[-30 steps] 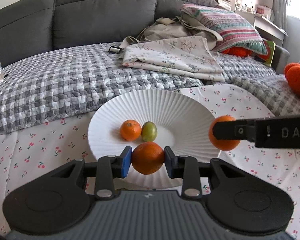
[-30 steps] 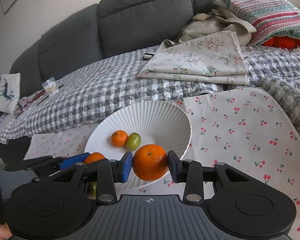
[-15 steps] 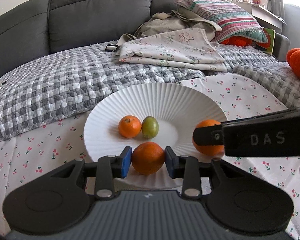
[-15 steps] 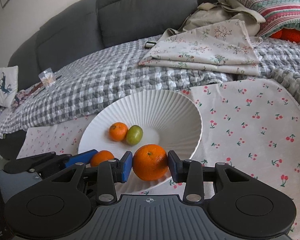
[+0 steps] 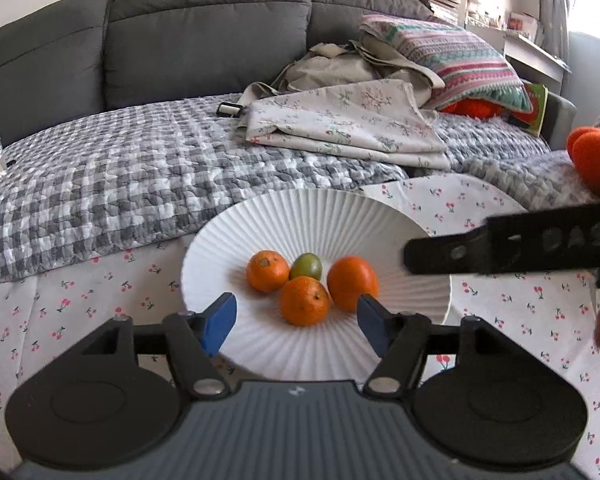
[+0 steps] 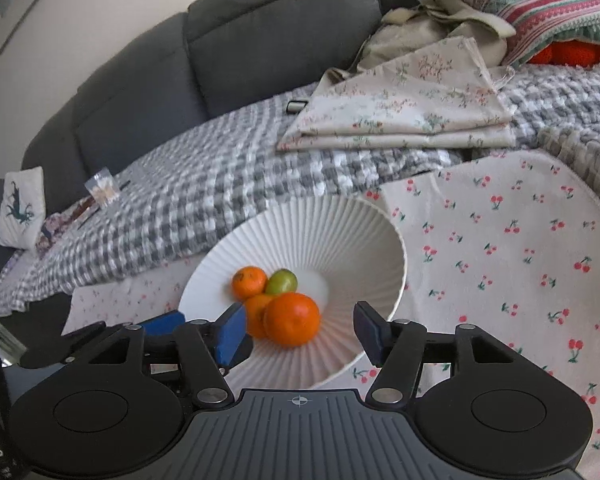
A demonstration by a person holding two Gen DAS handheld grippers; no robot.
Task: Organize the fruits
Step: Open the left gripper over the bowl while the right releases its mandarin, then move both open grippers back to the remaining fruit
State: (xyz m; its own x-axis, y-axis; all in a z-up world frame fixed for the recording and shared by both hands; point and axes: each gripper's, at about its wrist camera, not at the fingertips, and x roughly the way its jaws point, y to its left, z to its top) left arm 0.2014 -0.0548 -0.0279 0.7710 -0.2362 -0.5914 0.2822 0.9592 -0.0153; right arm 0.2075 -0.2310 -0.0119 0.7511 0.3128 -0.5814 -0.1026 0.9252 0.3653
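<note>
A white ribbed bowl (image 5: 340, 216) (image 6: 360, 232) sits on a cherry-print cloth and holds three oranges and a small green fruit (image 5: 307, 265) (image 6: 283, 281). My left gripper (image 5: 296, 320) is open, its blue pads either side of the near orange (image 5: 305, 301), which rests in the bowl. My right gripper (image 6: 300, 330) is open around the big orange (image 6: 292, 319) lying in the bowl. A third orange (image 5: 267, 271) (image 6: 249, 281) lies at the back left. The right gripper's finger (image 5: 512, 244) crosses the left wrist view.
The cherry-print cloth (image 6: 520, 240) covers the surface. Behind it a grey checked blanket (image 5: 120, 184), folded floral fabric (image 5: 340, 124), a striped pillow (image 5: 452, 60) and a dark sofa (image 5: 180, 36). An orange plush thing (image 5: 596, 156) lies at the right edge.
Both grippers lowered their oranges into the bowl and opened, letting them go. The two oranges now rest beside the earlier orange and green fruit.
</note>
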